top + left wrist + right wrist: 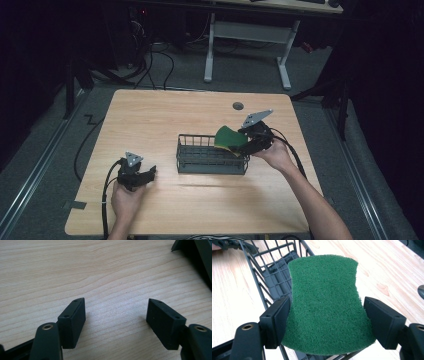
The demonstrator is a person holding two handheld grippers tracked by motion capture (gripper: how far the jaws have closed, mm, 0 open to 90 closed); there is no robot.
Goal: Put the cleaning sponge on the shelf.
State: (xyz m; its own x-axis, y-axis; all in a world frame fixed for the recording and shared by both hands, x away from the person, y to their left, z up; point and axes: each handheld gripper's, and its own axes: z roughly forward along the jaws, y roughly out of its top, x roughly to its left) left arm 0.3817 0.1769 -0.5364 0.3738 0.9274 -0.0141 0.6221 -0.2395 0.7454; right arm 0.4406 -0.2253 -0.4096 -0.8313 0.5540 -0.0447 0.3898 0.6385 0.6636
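Observation:
A green scouring sponge [229, 137] with a yellow underside hangs tilted over the right end of a black wire basket [200, 159] in the middle of the wooden table [160, 115]. My right gripper [241, 142] is shut on it. In the right gripper view the two jaws press the narrow waist of the sponge [324, 302], with the basket [268, 272] below and to the left. My left gripper [148, 174] rests low on the table to the left of the basket. Its jaws stand wide apart over bare wood [116, 315], open with nothing between them.
A round grey cable hole [238, 105] sits near the table's far edge. Beyond the table stands a white-legged desk [285, 60] with cables on the floor. The corner of the basket [197, 255] shows at the top right of the left gripper view.

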